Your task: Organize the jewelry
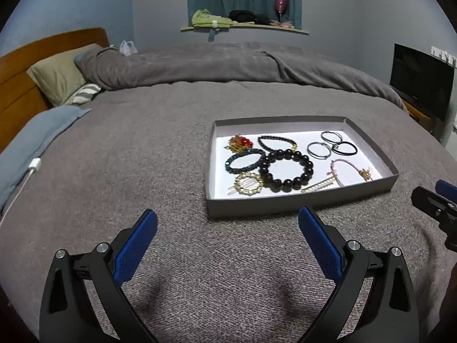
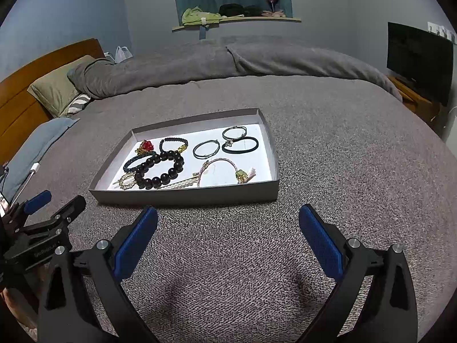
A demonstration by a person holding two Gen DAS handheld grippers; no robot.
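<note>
A shallow grey tray with a white floor lies on the grey bedspread. In it lie a large black bead bracelet, a dark braided bracelet, a red-and-gold ornament, a gold round hair clip, a pearl hair pin, a pink cord bracelet, thin wire bangles and a black hair tie. My left gripper is open and empty, just short of the tray's near edge. My right gripper is open and empty, near the tray's near right corner.
The bedspread covers a wide bed with pillows and a wooden headboard at left. A white charger cable lies at the left. A black TV stands on a stand at right. A window ledge holds clothes.
</note>
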